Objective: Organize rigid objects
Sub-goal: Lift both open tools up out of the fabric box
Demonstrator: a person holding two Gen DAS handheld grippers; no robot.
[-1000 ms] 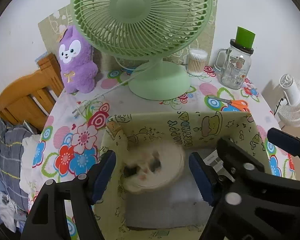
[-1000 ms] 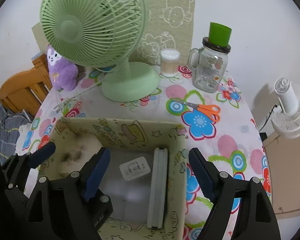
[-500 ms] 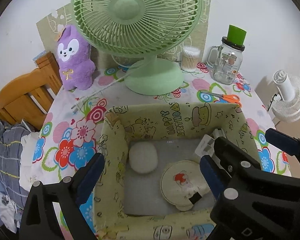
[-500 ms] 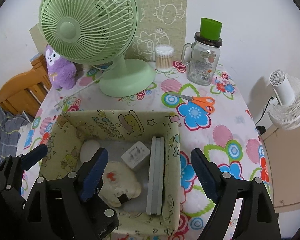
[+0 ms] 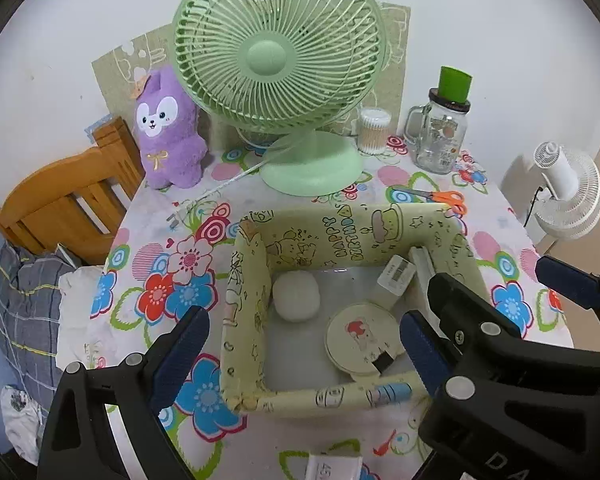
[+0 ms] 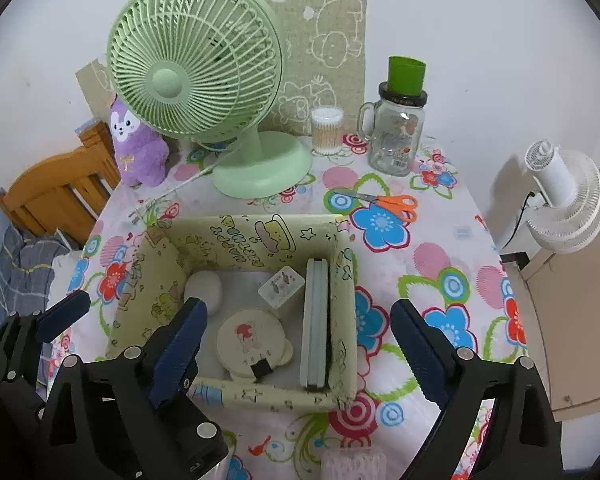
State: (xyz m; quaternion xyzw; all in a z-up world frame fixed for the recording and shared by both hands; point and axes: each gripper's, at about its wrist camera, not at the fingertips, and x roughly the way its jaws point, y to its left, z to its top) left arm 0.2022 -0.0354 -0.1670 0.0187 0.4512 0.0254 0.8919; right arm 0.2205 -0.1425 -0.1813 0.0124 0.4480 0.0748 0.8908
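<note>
Your left gripper (image 5: 304,354) hangs released, nothing between its fingers; your right gripper (image 6: 298,342), just widened, hangs empty too; round cream compact (image 6: 252,342) lies inside the yellow cartoon-print box (image 6: 342,320).

A: What's in the yellow cartoon-print box (image 6: 344,280)?

B: 4 things. A round cream compact (image 6: 252,342) with a red figure lies flat near the front, a black tab at its edge. A white rounded case (image 6: 204,290) rests against the left wall.

A: And on the right?

B: A white plug adapter (image 6: 282,286) tilts at the back, and a pale slab (image 6: 315,320) stands on edge along the right wall.
</note>
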